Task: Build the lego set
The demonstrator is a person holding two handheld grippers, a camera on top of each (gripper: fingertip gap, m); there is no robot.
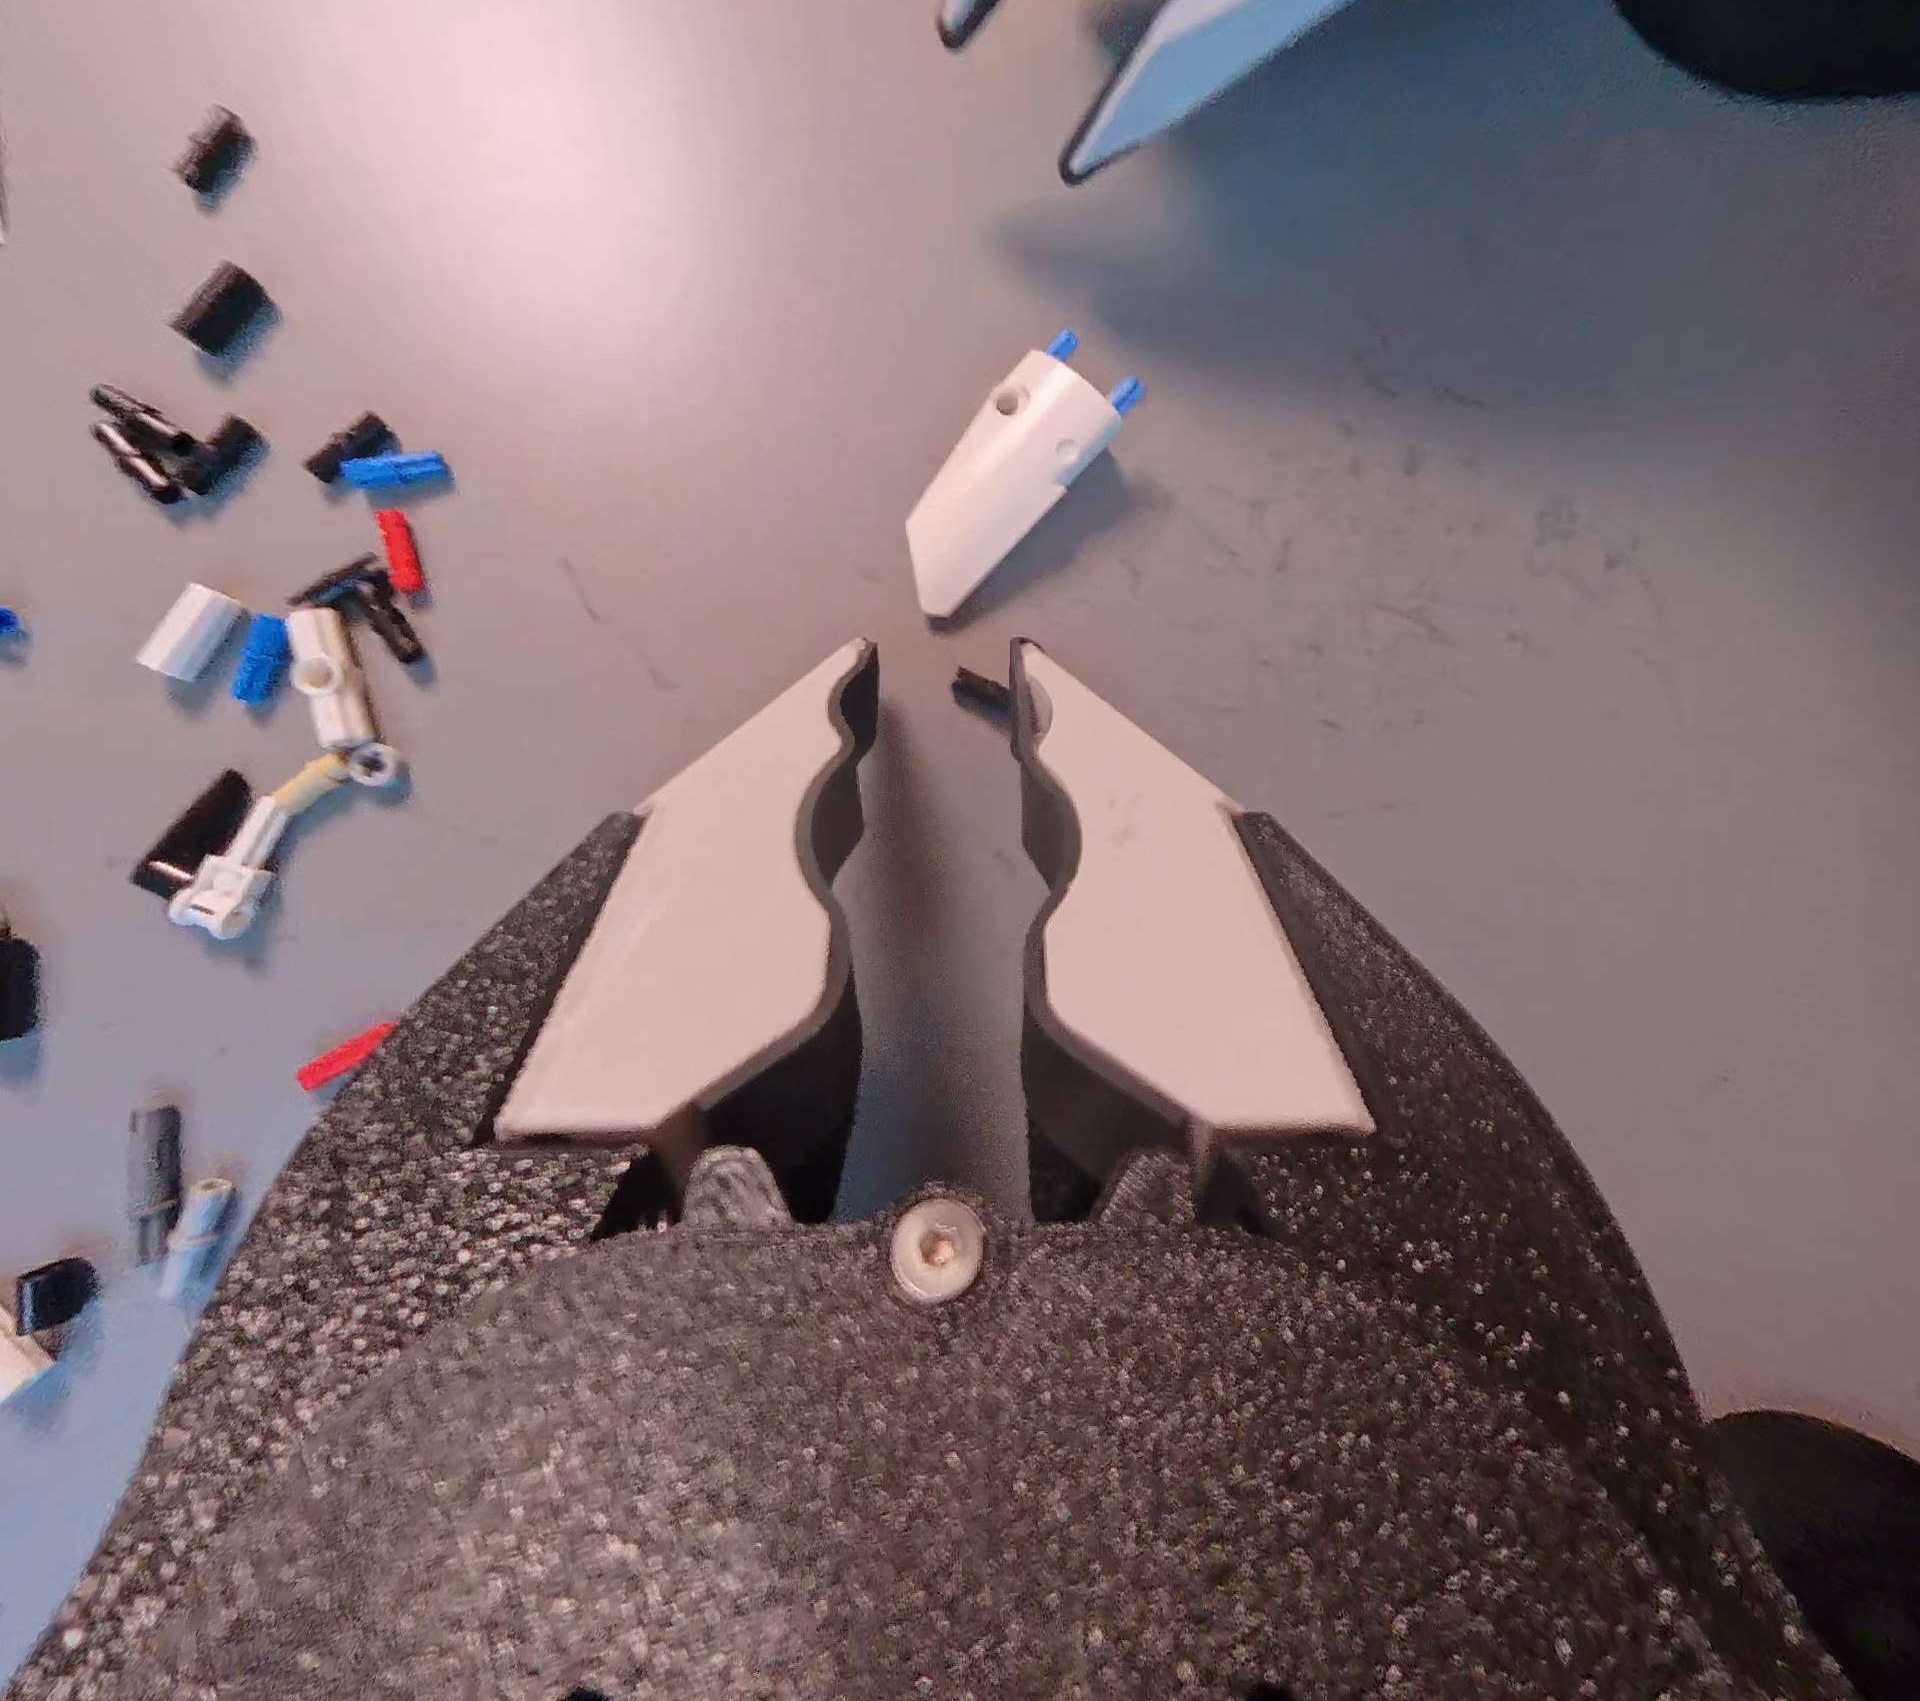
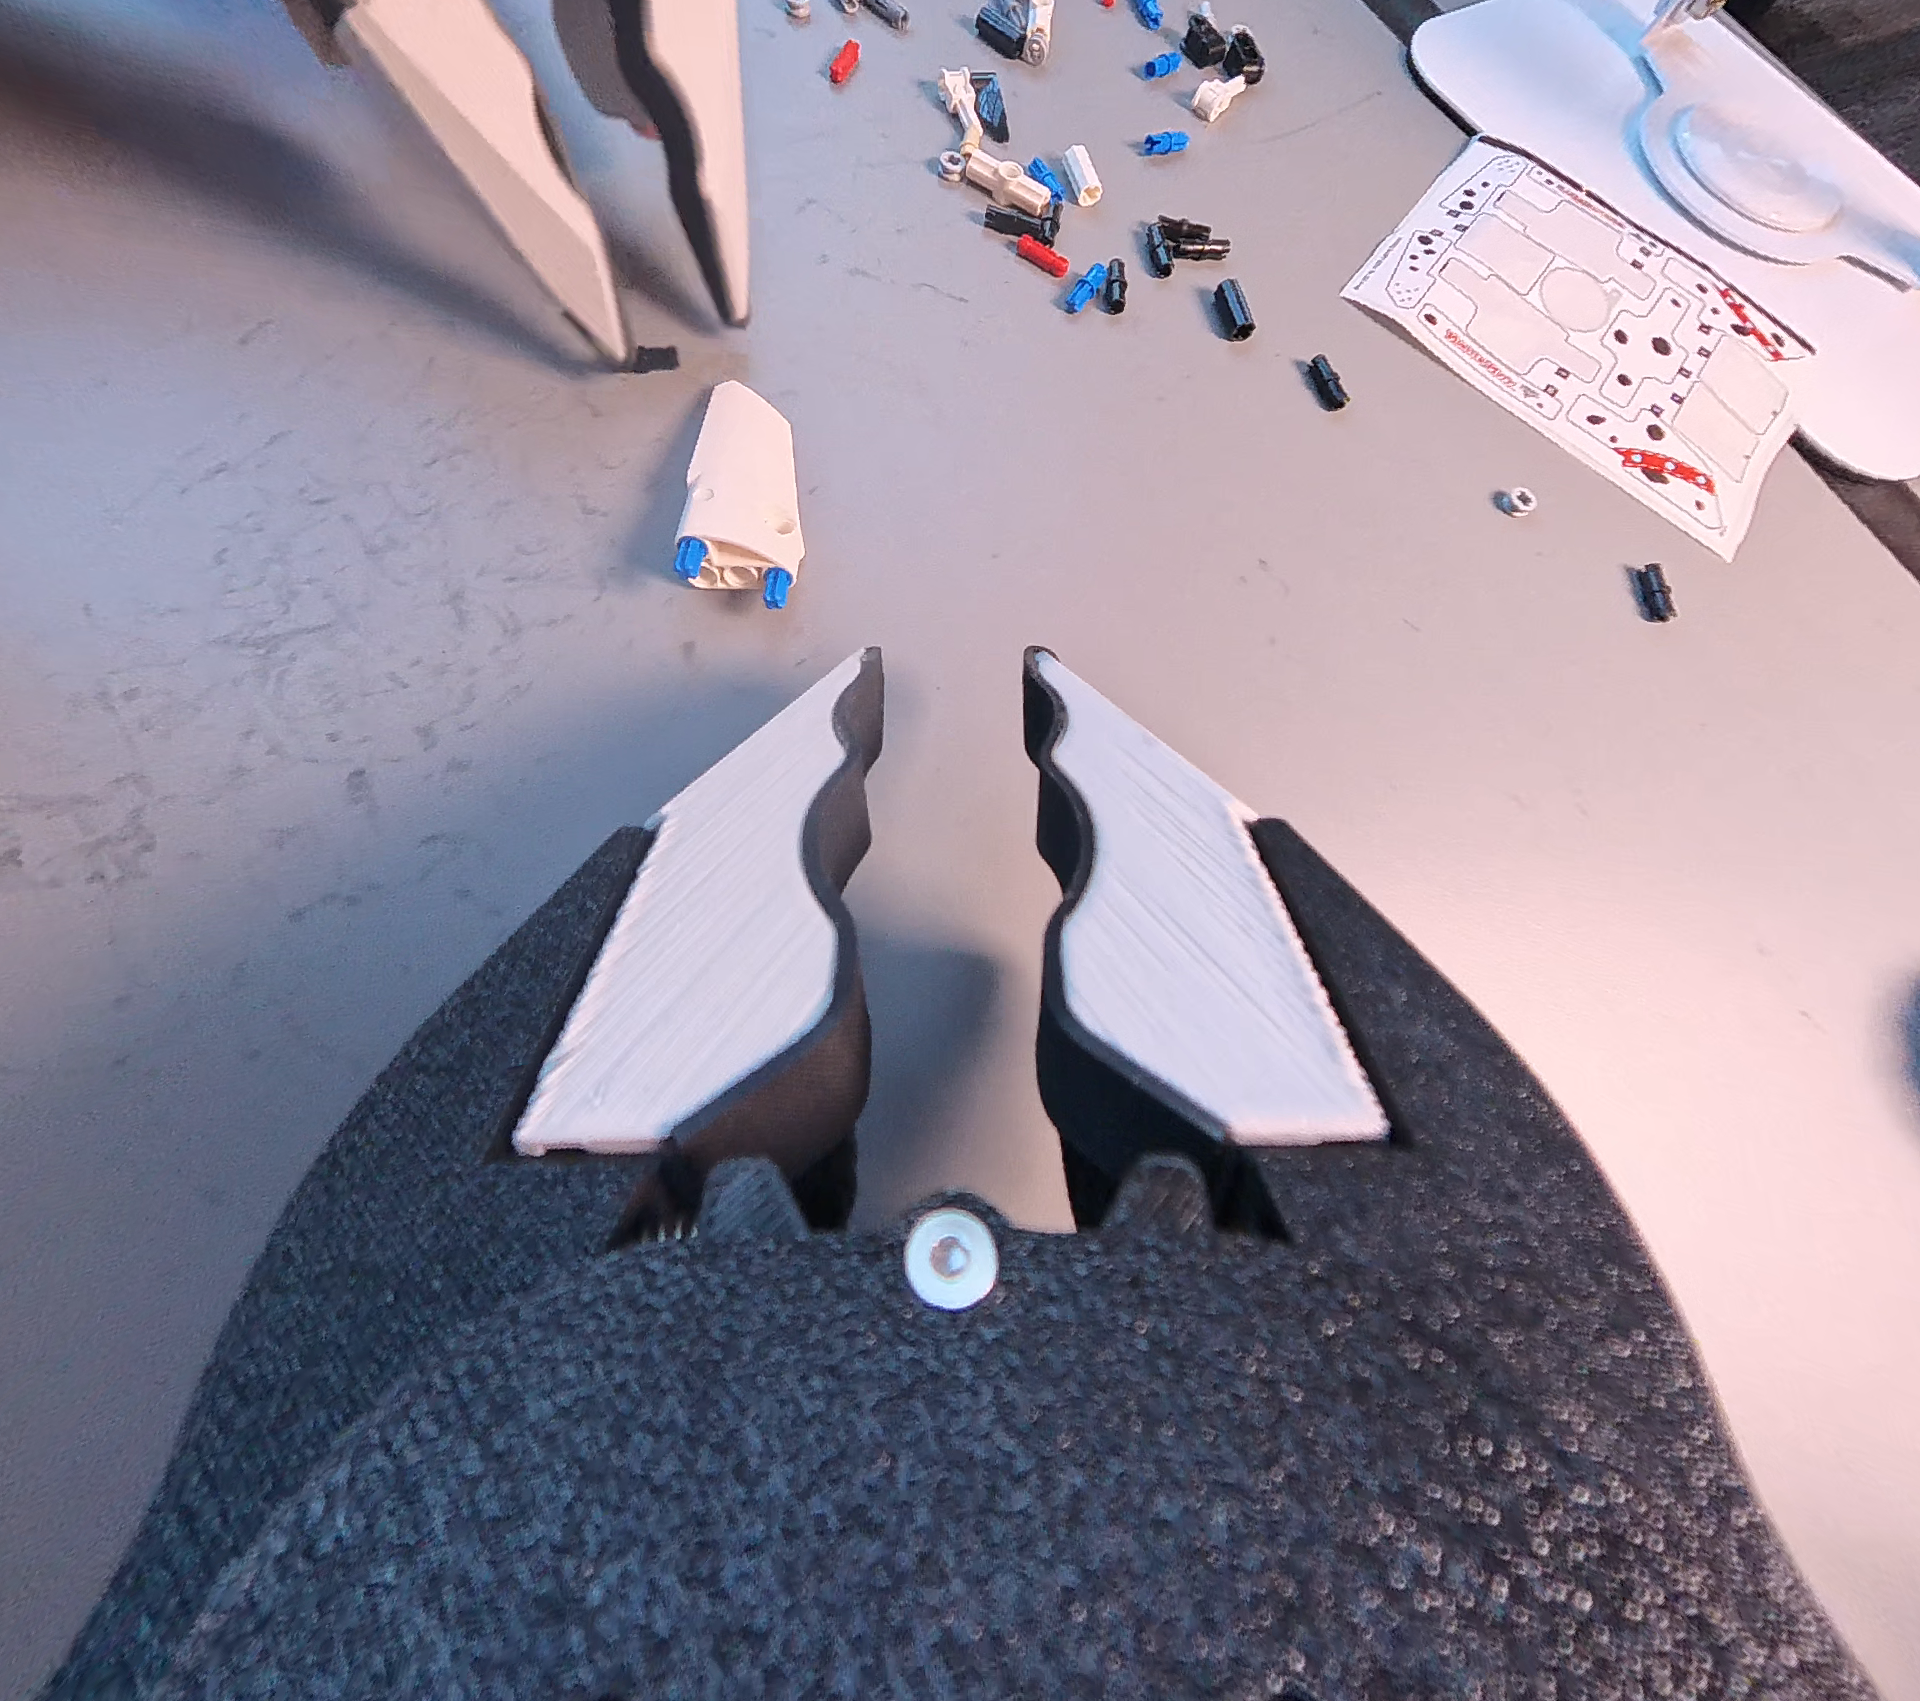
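Your left claw [image 1: 943, 659] points down at the grey desk [image 1: 1455, 612] with its tips low over the surface, parted, with nothing between them. A small black pin [image 1: 980, 688] lies on the desk just inside the tip of its right finger, close to touching; whether they meet you cannot tell. Your right claw [image 2: 953, 664] comes in from the opposite side, tilted toward the desk, its fingers likewise spread and empty. The white curved panel [image 2: 740, 488] with two blue pins [image 2: 688, 560] pushed into its blunt end lies flat on the desk between the two claws. Its pointed end faces the left claw and sits just beyond those tips, slightly to their right; its pinned end faces the right claw, near the tips and a little to their left. Neither claw touches the panel. The loose pile of pieces [image 2: 1070, 124], black, blue, red and white, lies well off to the left claw's left, with a sticker sheet [image 2: 1590, 321] beyond it beside a white stand base [image 2: 1538, 51].
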